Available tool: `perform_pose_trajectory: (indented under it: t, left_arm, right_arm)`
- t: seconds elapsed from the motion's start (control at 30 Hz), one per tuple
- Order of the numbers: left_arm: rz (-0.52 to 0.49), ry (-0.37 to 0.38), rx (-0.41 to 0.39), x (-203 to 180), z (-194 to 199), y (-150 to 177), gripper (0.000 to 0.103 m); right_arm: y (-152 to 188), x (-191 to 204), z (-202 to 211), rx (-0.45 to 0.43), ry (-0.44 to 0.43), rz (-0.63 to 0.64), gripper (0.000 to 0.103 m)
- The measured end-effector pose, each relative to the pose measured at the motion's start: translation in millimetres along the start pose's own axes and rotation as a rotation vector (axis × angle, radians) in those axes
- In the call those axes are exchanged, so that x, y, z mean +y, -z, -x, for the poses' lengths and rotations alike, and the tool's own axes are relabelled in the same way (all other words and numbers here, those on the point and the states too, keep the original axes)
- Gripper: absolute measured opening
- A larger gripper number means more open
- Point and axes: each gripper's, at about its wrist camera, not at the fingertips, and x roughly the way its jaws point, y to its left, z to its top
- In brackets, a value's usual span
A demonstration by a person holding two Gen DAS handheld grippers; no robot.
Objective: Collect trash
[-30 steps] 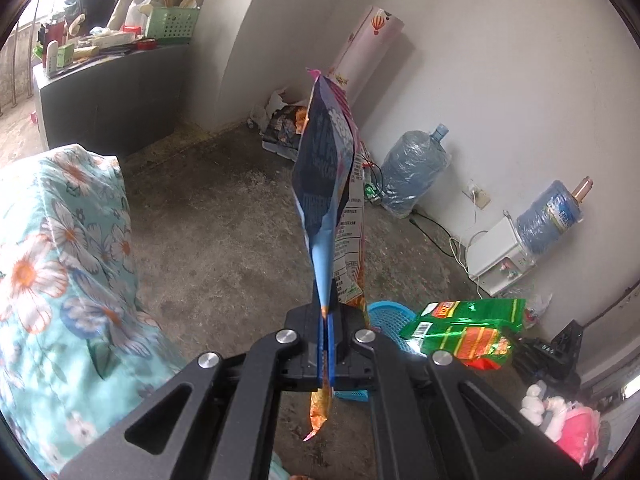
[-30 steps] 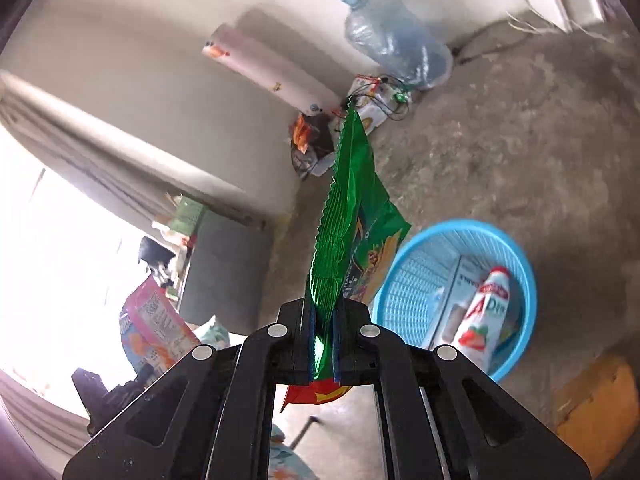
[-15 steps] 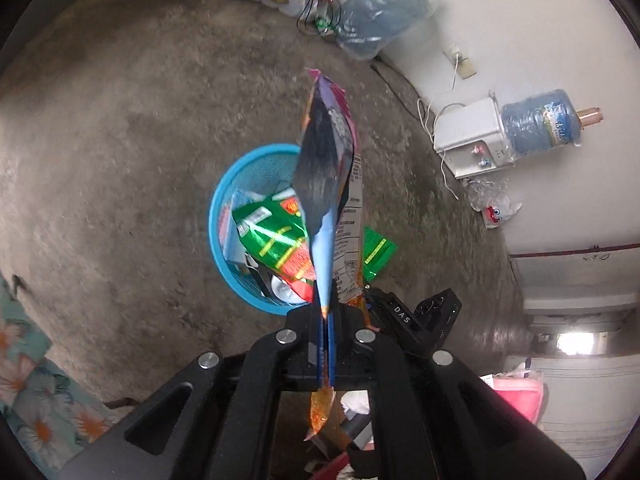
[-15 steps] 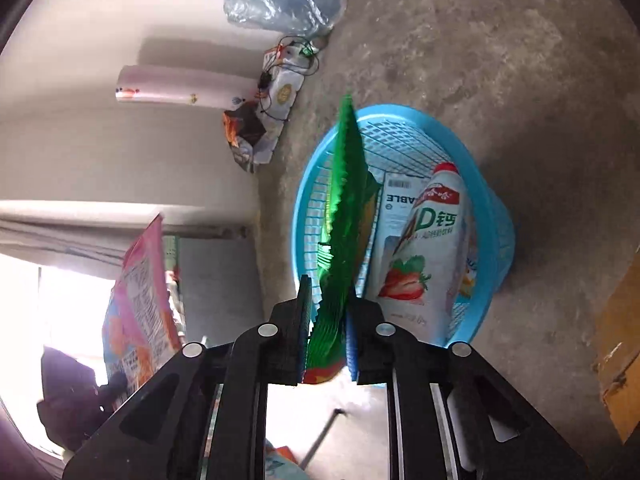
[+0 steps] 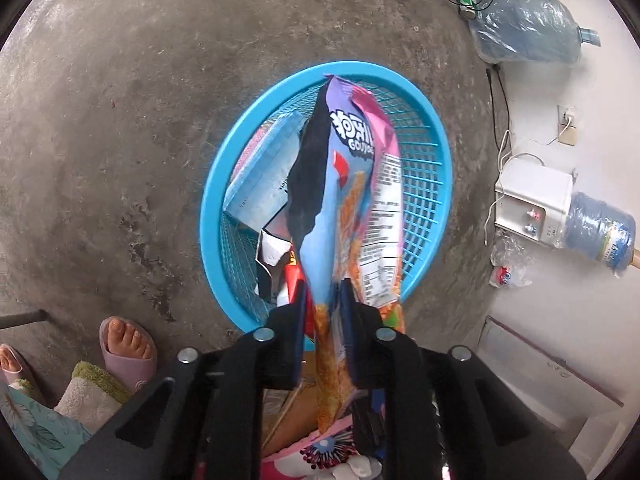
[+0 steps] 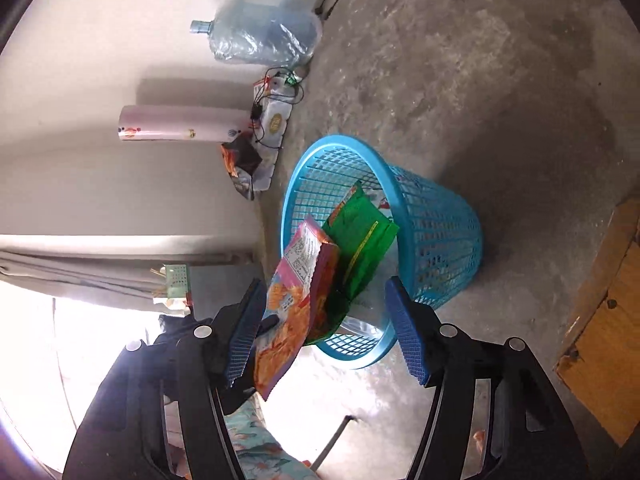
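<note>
1. two claws are over the blue mesh basket [image 5: 434, 184] on the concrete floor [image 5: 120, 100]; the left claw [image 5: 323, 308] has its jaws clamped on the lower end of a snack bag [image 5: 352, 184], which hangs above the basket mouth.
2. that snack bag is blue, purple and pink, with orange snack pictures and a white nutrition panel; it's crumpled and pinched flat at the grip.
3. my read: it's thin, soft film, near weightless and a bit slick, so a pinch on the flat sealed end suits it best, and it should flutter rather than drop straight.
4. right claw [image 6: 326, 330] has its jaws spread wide apart, holding nothing.
5. in the right wrist view, a green snack bag [image 6: 360, 240] lies inside the basket, leaning on the rim, glossy and creased.
6. also in there: a pale blue carton [image 5: 264, 172] lying against the wall of the basket.
7. likely step in hand: letting go of the pink-and-blue bag over the basket.
</note>
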Motion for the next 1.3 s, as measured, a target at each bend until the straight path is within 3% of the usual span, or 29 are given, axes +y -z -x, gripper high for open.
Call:
perform_pose_trajectory:
  t: [0.13,0.23,0.5,0.67,0.83,1.0,1.13,1.3]
  left_arm:
    - [-0.122,-0.052,0.020,-13.0,-10.8,3.1,0.055]
    - [-0.138,-0.067,0.017,-17.2,-6.4,12.2,0.063]
    - [-0.156,-0.023,0.020,-26.8,36.5,45.9,0.069]
    - [-0.311,0.048,-0.067,-53.2,108.1,93.7,0.069]
    - [-0.554,0.135,-0.217,-64.9,207.1,179.6,0.069]
    - [-0.703,0.169,-0.422,-36.0,302.6,277.5,0.070]
    - [-0.723,0.111,-0.665,11.9,366.9,348.6,0.085]
    - [-0.616,-0.031,-0.933,75.2,407.5,422.9,0.097]
  right_arm:
    - [2.4,3.2,9.5,-0.010,0.009,-0.004,0.060]
    - [4.7,9.4,17.2,-0.018,0.037,0.029,0.060]
    - [14.7,28.8,44.2,-0.054,0.102,0.109,0.060]
    - [35.8,68.0,75.1,-0.077,0.165,0.267,0.060]
    - [76.8,132.9,110.8,-0.118,0.162,0.515,0.060]
    - [137.7,205.2,147.0,-0.154,0.108,0.807,0.069]
    - [183.8,253.0,177.9,-0.196,0.038,0.988,0.078]
    - [238.2,290.5,210.6,-0.257,-0.028,1.160,0.090]
